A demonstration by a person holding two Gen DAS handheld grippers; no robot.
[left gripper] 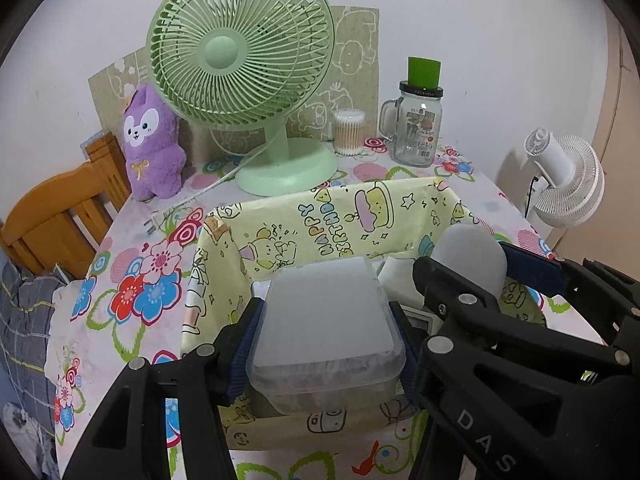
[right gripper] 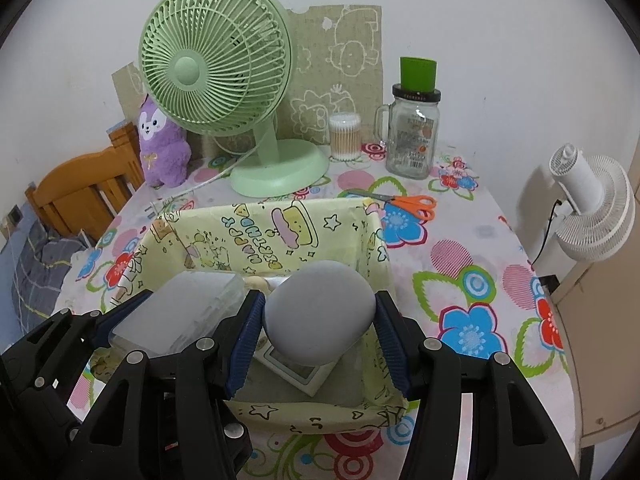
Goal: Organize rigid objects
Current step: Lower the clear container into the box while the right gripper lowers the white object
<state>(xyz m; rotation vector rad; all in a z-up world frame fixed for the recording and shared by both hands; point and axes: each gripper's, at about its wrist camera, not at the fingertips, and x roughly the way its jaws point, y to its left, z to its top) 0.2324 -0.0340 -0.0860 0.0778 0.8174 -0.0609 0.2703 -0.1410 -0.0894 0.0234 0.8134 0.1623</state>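
Note:
A yellow cartoon-print storage box stands open on the flowered tablecloth. My left gripper is shut on a translucent lidded plastic container and holds it just over the box's left half. Beside it, my right gripper is shut on a smooth grey egg-shaped object above the right half. Under the egg, a white device with a small screen lies on the box floor. A beige rounded piece peeks out behind the two held things.
Behind the box stand a green desk fan, a purple plush, a cotton-swab tub and a glass mug jar topped by a green cup. Orange scissors lie right of the box. A wooden chair is left, a white fan right.

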